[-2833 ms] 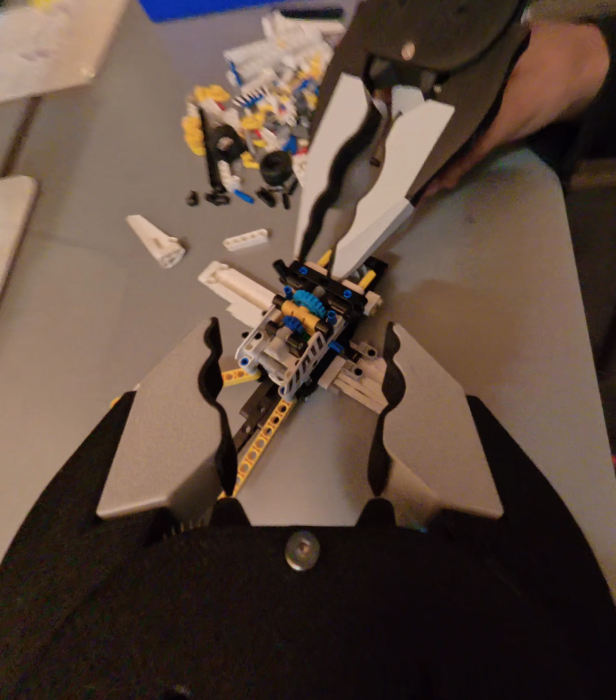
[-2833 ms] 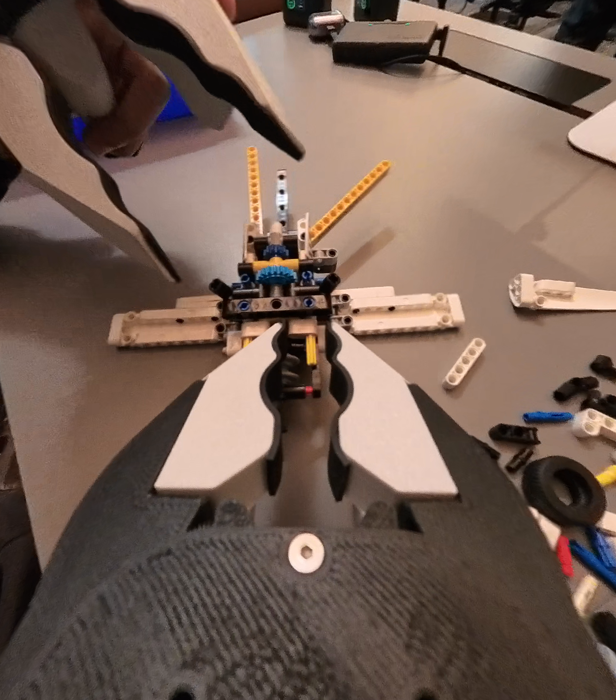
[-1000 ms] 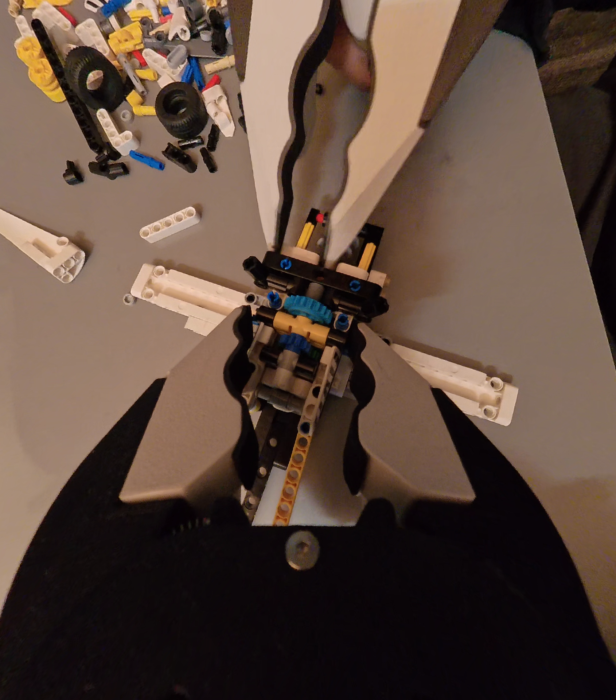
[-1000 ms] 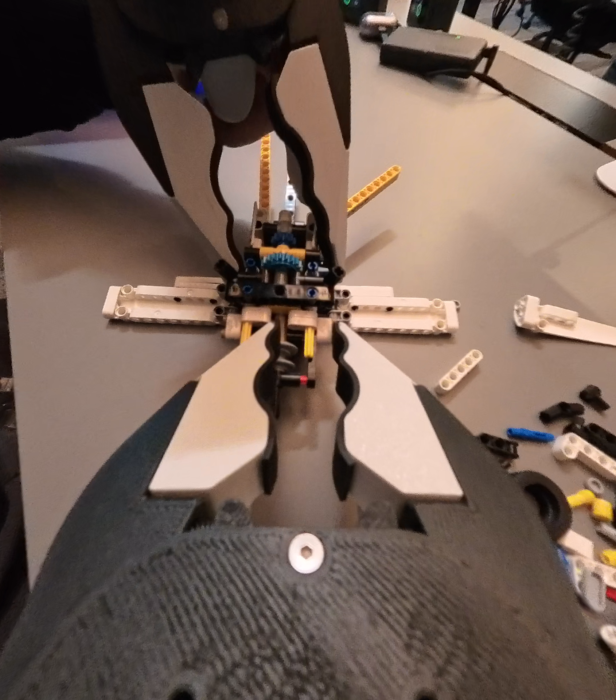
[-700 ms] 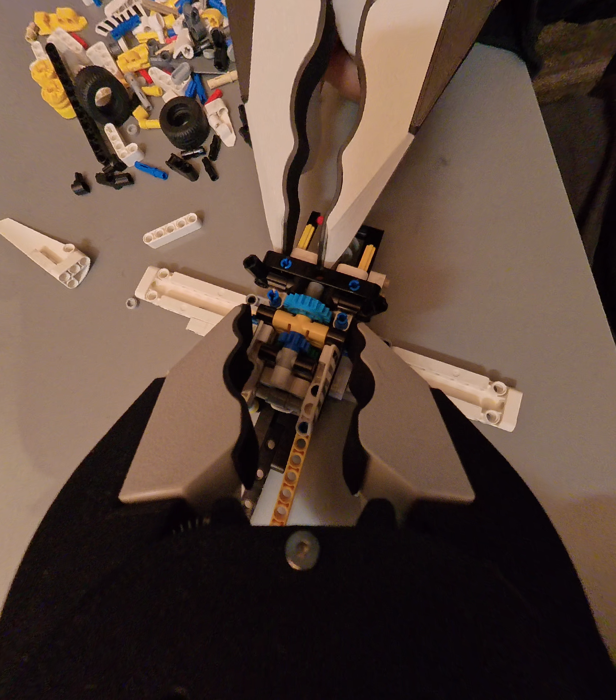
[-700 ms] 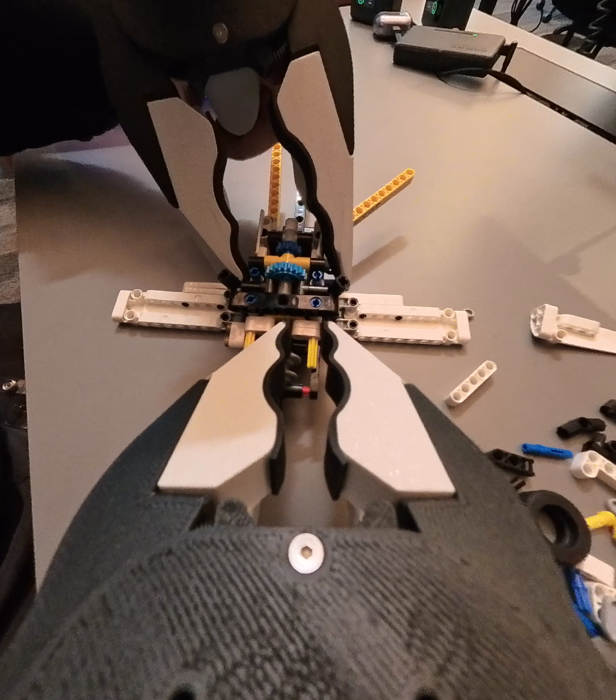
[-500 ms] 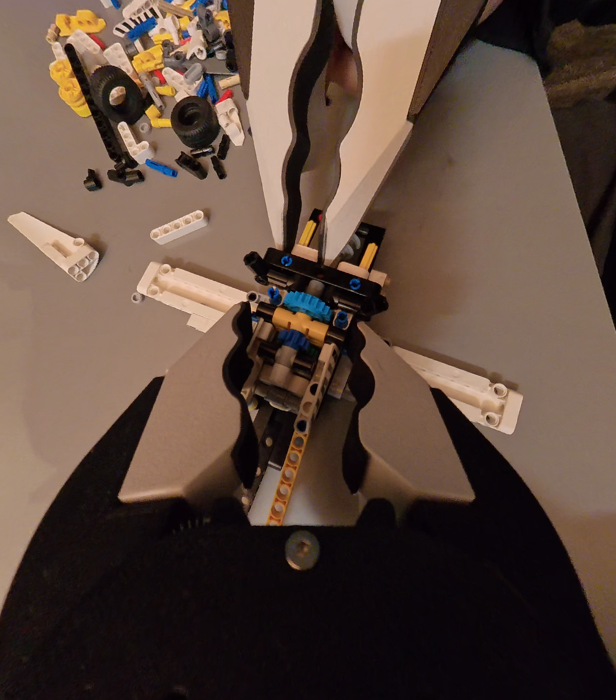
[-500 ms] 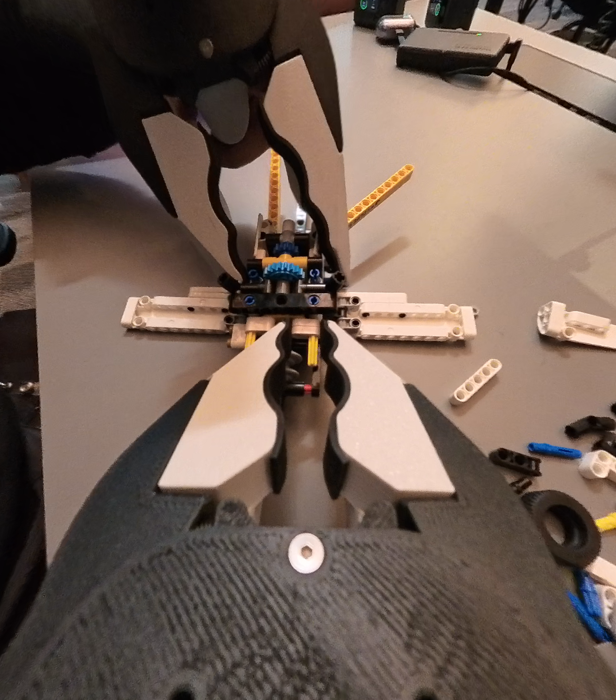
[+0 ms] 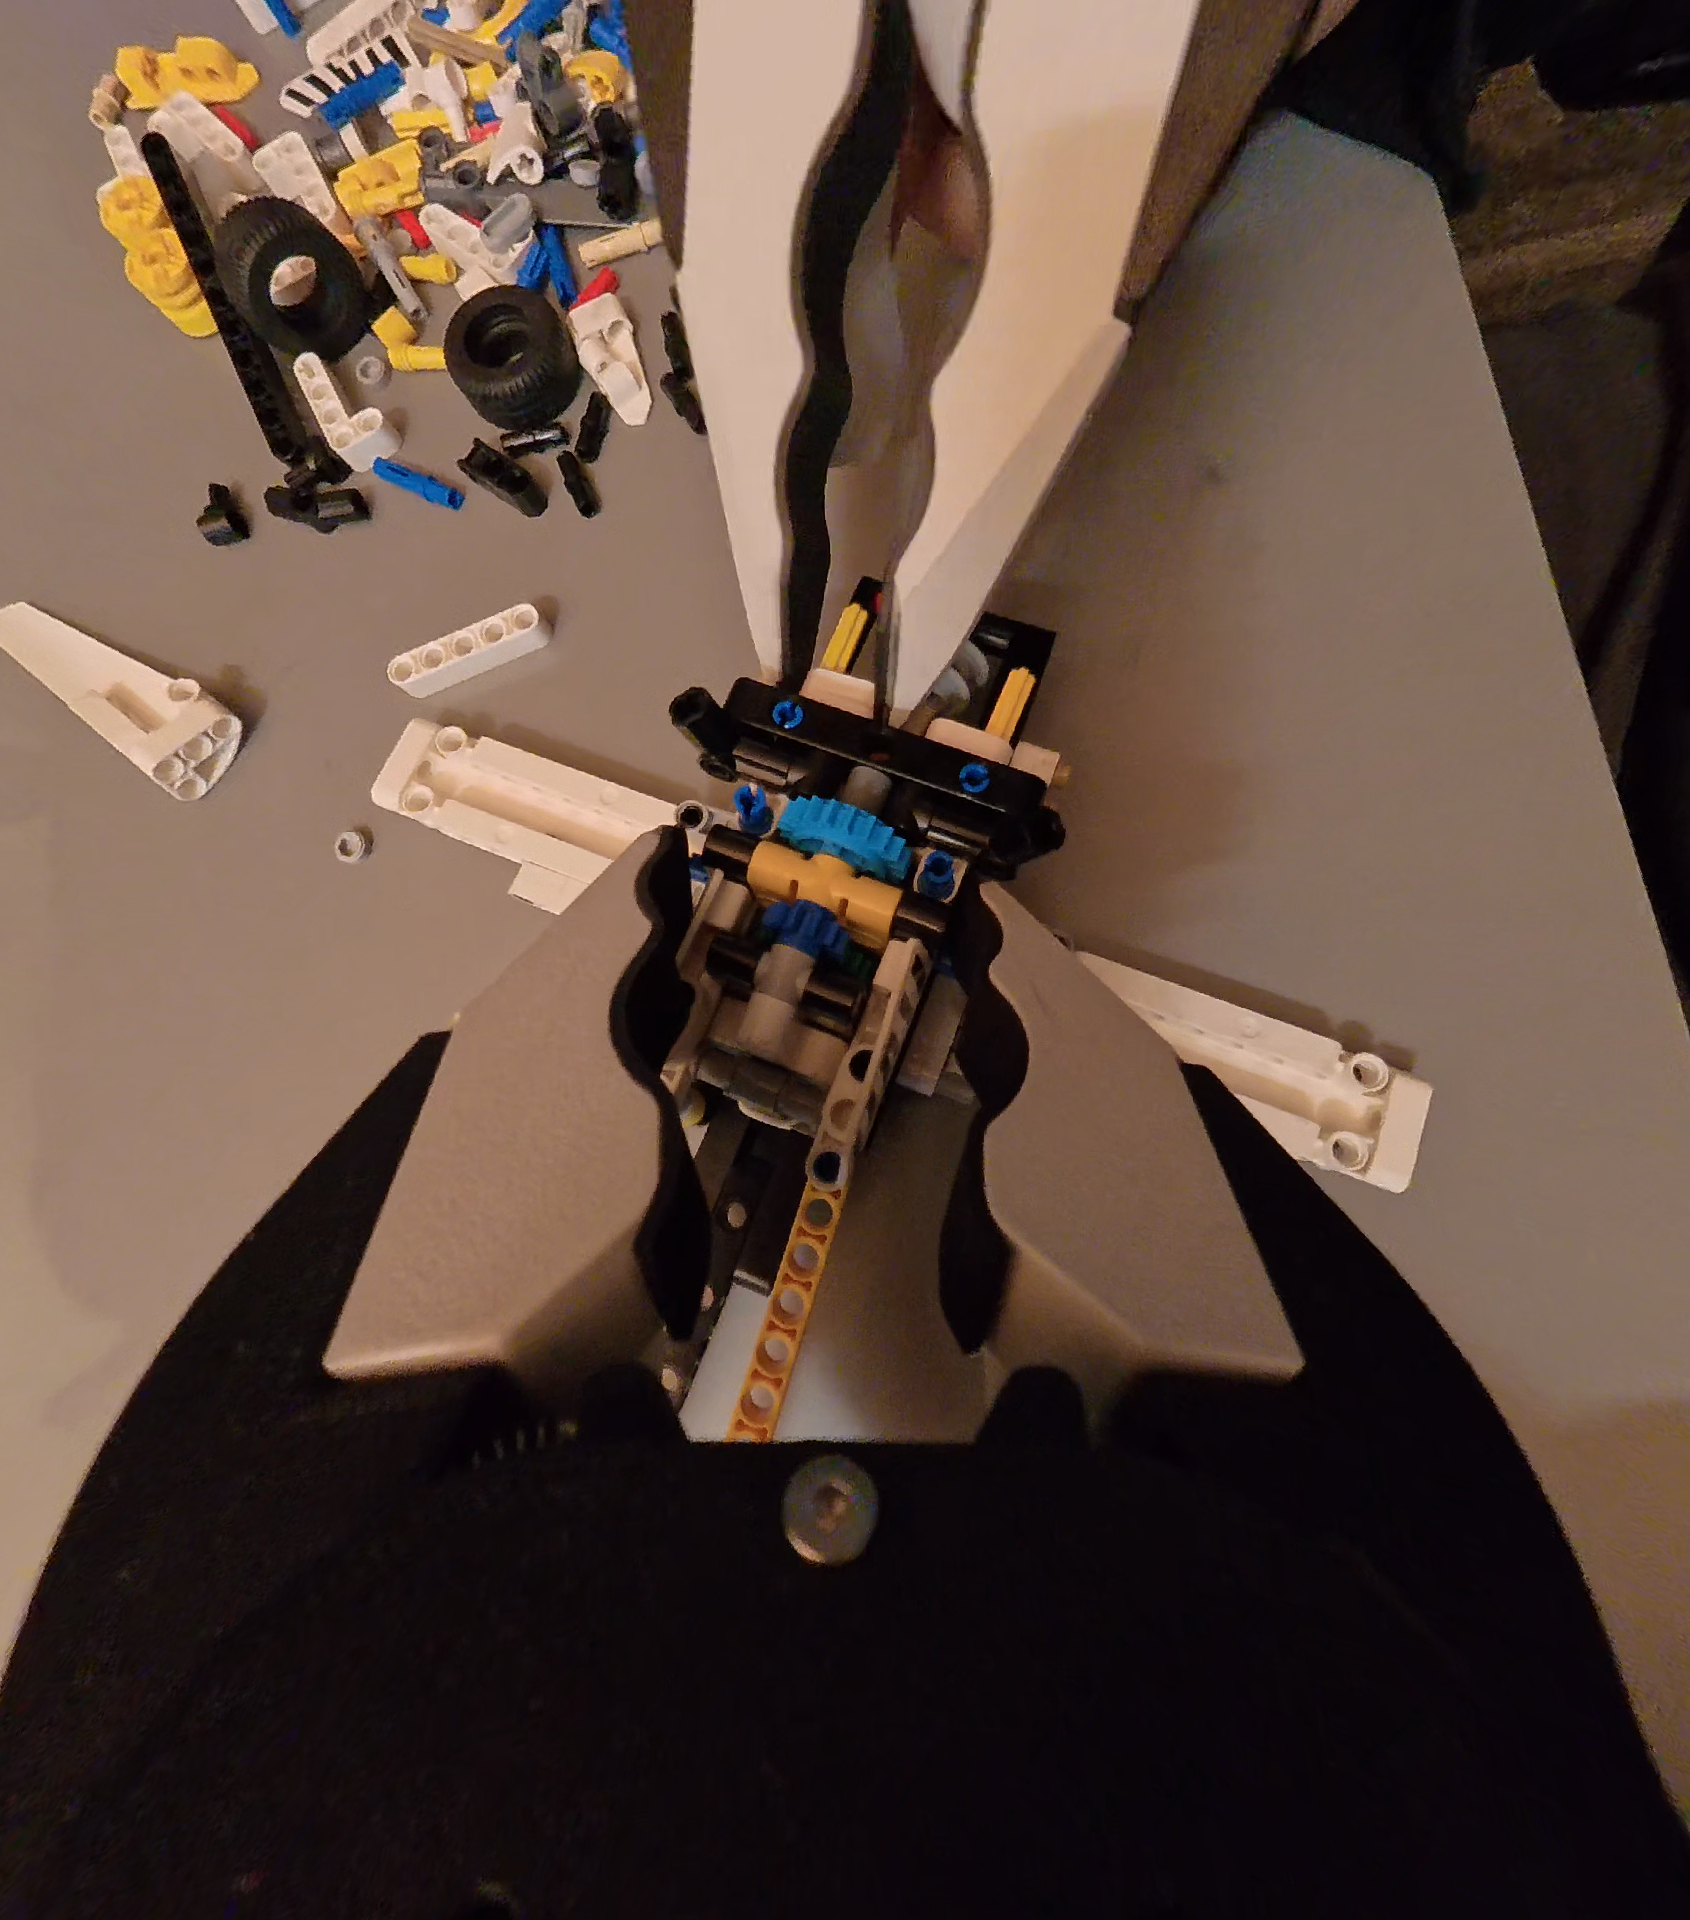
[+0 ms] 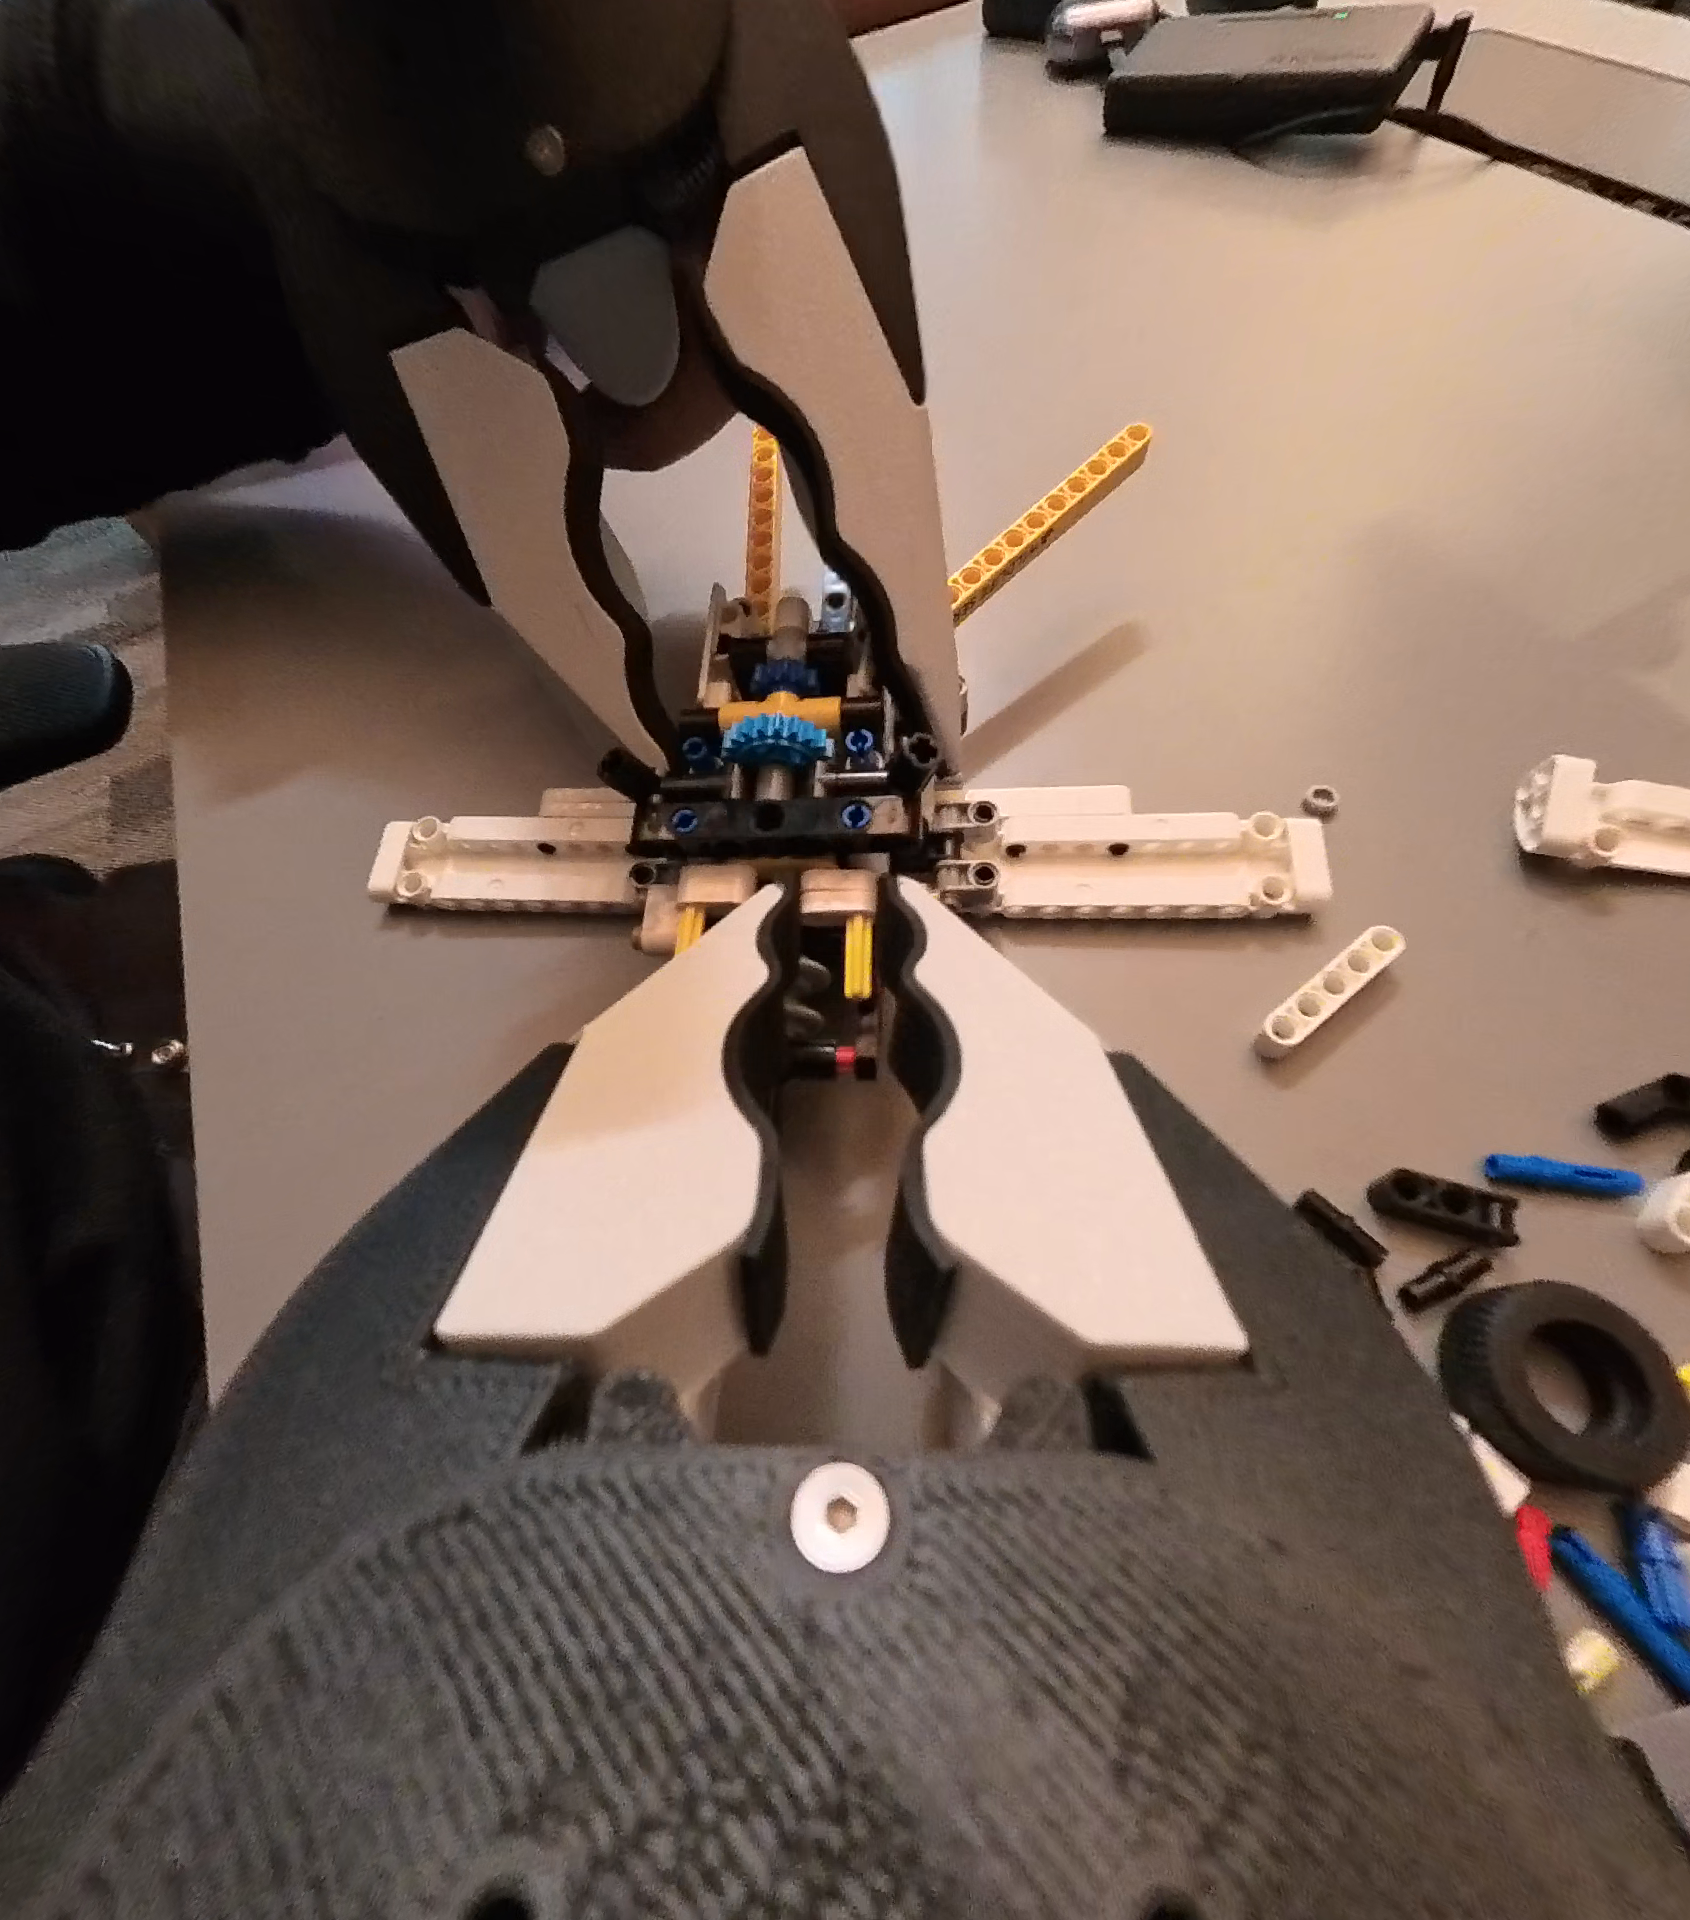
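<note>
- The left gripper (image 9: 825, 904) clamps the gearbox end of a brick-built model (image 9: 851, 831) lying mid-desk (image 9: 1288, 540), its pads pressed on both sides.
- The right gripper (image 10: 830, 894), nearly closed, pinches the model's opposite end.
- Loose parts (image 9: 384, 208) lie scattered at the desk's far left.

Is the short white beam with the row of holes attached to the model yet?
No: in the right wrist view the short white beam lies loose on the table, apart from the model.
</note>
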Action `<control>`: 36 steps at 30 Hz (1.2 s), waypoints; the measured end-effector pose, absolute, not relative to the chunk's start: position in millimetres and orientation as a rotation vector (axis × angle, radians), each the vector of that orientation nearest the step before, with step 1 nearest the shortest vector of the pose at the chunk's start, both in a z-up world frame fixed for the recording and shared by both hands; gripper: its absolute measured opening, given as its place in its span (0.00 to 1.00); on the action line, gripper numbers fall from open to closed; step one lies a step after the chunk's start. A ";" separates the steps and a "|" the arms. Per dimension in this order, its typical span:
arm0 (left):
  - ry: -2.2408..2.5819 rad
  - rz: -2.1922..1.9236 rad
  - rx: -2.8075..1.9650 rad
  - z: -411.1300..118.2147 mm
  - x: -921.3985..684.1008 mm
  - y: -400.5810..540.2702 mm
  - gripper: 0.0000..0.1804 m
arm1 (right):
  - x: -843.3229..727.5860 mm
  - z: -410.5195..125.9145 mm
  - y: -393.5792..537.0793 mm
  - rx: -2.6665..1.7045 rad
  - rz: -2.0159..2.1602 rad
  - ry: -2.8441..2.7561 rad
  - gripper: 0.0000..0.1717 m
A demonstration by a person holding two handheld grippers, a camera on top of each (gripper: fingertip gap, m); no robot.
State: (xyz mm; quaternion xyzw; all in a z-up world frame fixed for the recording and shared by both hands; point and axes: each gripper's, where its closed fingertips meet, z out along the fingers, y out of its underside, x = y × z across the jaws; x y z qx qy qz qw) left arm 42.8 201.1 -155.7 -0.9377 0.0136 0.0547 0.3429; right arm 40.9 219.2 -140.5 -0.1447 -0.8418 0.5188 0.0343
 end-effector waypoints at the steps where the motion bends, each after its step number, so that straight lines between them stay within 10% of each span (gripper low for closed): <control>1: 0.036 0.145 -2.436 -155.8 42.5 201.4 0.29 | 40.7 -141.0 219.5 -0.404 1.562 -2.567 0.08; 36: 0.059 0.085 -2.410 -153.9 52.3 213.6 0.29 | 56.2 -139.6 238.5 -0.709 1.704 -2.592 0.07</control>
